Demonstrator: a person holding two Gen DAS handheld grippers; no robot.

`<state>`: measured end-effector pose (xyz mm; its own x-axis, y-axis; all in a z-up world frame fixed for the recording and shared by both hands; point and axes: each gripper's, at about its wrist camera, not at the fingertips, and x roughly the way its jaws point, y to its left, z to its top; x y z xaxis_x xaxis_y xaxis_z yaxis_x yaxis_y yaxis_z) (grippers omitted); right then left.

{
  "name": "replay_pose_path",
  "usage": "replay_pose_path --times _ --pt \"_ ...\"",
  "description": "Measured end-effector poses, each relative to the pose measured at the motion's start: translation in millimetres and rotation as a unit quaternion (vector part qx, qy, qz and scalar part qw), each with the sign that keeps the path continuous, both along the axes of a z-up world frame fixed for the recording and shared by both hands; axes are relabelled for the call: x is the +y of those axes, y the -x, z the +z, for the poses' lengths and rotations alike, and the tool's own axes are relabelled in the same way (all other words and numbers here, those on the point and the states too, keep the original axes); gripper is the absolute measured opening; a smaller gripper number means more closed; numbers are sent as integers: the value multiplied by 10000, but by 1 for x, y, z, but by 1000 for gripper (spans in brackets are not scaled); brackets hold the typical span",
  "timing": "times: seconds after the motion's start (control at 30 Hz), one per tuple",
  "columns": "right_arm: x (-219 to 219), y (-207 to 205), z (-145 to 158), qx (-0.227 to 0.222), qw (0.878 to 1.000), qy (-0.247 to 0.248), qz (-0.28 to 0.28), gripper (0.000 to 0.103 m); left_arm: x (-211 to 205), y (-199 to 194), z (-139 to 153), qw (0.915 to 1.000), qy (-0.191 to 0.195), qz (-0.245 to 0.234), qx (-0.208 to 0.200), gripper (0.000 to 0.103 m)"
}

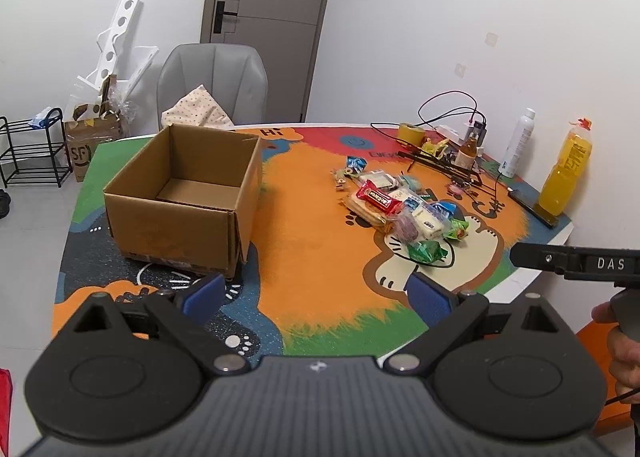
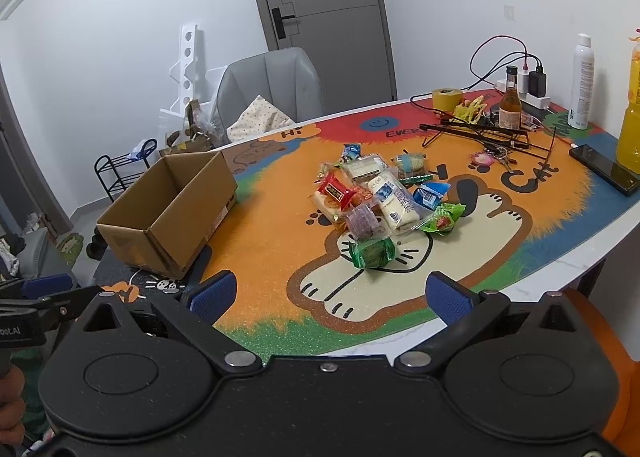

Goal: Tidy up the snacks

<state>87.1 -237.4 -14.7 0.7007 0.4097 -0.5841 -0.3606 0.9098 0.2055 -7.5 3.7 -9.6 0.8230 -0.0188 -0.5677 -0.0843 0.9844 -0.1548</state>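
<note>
A pile of wrapped snacks [image 1: 400,205] lies on the colourful cat mat; it also shows in the right wrist view [image 2: 380,201]. A green packet [image 2: 372,251] lies nearest my right gripper, a red packet [image 2: 336,191] sits on top of the pile. An open, empty cardboard box [image 1: 184,193] stands at the left of the table, also in the right wrist view [image 2: 168,213]. My left gripper [image 1: 316,293] is open and empty over the near table edge. My right gripper [image 2: 330,293] is open and empty, short of the pile.
At the back right stand a yellow tape roll [image 2: 446,97], a brown bottle [image 2: 510,105], a white spray can [image 2: 582,83], an orange drink bottle [image 2: 632,109], cables, a black hanger and a phone [image 2: 604,169]. A grey chair [image 1: 212,81] stands behind the table.
</note>
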Motion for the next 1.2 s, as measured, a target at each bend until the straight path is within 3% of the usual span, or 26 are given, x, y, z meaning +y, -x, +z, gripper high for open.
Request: replay_pose_path --times 1.2 --pt "0 -1 4 -77 10000 5 3 103 0 2 -3 10000 19 -15 -19 97"
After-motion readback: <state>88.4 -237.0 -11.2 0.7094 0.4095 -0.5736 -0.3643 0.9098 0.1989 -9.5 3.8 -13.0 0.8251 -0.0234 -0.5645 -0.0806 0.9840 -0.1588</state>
